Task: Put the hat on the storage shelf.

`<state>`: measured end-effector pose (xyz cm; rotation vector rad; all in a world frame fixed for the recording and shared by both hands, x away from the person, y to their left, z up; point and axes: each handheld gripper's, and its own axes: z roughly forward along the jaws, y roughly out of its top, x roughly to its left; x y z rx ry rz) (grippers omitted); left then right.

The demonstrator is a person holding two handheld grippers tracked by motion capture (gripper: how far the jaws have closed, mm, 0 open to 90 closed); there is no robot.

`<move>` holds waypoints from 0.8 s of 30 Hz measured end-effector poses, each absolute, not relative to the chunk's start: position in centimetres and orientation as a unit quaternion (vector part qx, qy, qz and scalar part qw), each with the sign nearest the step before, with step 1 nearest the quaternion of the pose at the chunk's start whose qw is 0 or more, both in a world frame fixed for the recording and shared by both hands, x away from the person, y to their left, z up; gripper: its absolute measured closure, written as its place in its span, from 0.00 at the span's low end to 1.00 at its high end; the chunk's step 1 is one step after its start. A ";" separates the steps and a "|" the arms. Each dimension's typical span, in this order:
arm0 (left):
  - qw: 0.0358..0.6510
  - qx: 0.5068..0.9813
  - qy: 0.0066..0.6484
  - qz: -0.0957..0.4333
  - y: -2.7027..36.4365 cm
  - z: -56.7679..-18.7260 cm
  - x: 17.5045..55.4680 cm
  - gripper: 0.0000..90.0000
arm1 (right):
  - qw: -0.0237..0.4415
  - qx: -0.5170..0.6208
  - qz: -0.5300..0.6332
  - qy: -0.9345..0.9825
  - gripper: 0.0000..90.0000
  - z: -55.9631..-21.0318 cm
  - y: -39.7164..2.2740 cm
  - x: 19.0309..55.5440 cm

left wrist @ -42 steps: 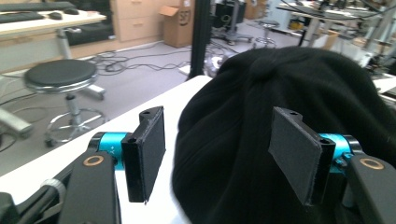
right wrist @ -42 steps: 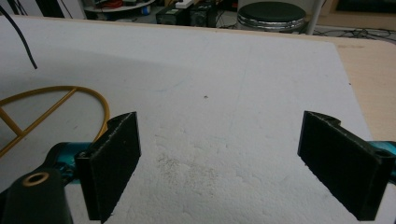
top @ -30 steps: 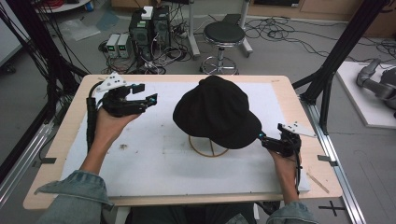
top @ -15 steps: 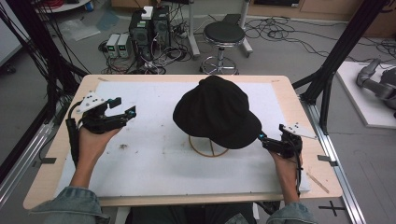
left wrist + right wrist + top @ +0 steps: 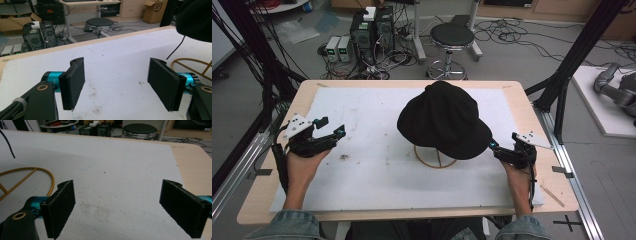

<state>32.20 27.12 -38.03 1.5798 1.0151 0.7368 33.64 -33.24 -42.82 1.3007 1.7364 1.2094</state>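
Black cap [image 5: 443,120] sits on gold wire stand [image 5: 435,157], frame center. Left gripper [image 5: 330,129] mid-left, jaws apart, empty. Right gripper [image 5: 495,149] lower right beside the cap brim, jaws apart.

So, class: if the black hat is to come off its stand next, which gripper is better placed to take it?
Probably the right gripper: open, right beside the hat brim. The left gripper is open but farther off.
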 end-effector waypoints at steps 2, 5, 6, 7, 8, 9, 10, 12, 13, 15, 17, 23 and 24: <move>0.530 0.664 0.428 0.309 27.3 -38.4 32.1 0.33 | 0.323 0.496 0.461 0.661 0.14 -42.8 -33.3 33.7; 0.529 0.664 0.430 0.307 27.4 -39.0 32.0 0.33 | 0.322 0.499 0.463 0.658 0.14 -42.8 -33.3 33.7; 0.528 0.665 0.431 0.305 27.5 -39.2 32.0 0.33 | 0.324 0.497 0.463 0.659 0.14 -42.8 -33.3 33.7; 0.527 0.666 0.431 0.305 27.5 -39.3 32.0 0.33 | 0.323 0.498 0.462 0.658 0.14 -42.8 -33.4 33.7; 0.525 0.667 0.431 0.305 27.6 -39.5 32.0 0.33 | 0.323 0.498 0.462 0.659 0.14 -42.8 -33.4 33.7; 0.525 0.667 0.432 0.305 27.6 -39.6 31.9 0.33 | 0.323 0.498 0.462 0.659 0.14 -42.8 -33.4 33.7; 0.524 0.668 0.432 0.306 27.7 -39.7 31.9 0.33 | 0.324 0.498 0.462 0.659 0.14 -42.8 -33.4 33.7; 0.520 0.669 0.433 0.308 27.8 -40.0 31.9 0.33 | 0.321 0.498 0.463 0.659 0.14 -42.8 -33.3 33.7; 0.518 0.670 0.434 0.309 27.9 -40.1 31.8 0.33 | 0.321 0.498 0.463 0.659 0.14 -42.8 -33.3 33.7; 0.511 0.672 0.437 0.310 28.1 -40.5 31.8 0.33 | 0.319 0.500 0.464 0.658 0.14 -42.8 -33.3 33.7; 0.508 0.674 0.438 0.311 28.3 -40.8 31.7 0.33 | 0.321 0.497 0.463 0.660 0.14 -42.9 -33.3 33.7; 0.501 0.674 0.444 0.312 28.5 -41.7 31.7 0.33 | 0.321 0.496 0.464 0.660 0.14 -42.9 -33.3 33.8; 0.501 0.674 0.444 0.312 28.5 -41.7 31.7 0.33 | 0.321 0.497 0.464 0.660 0.14 -42.9 -33.3 33.8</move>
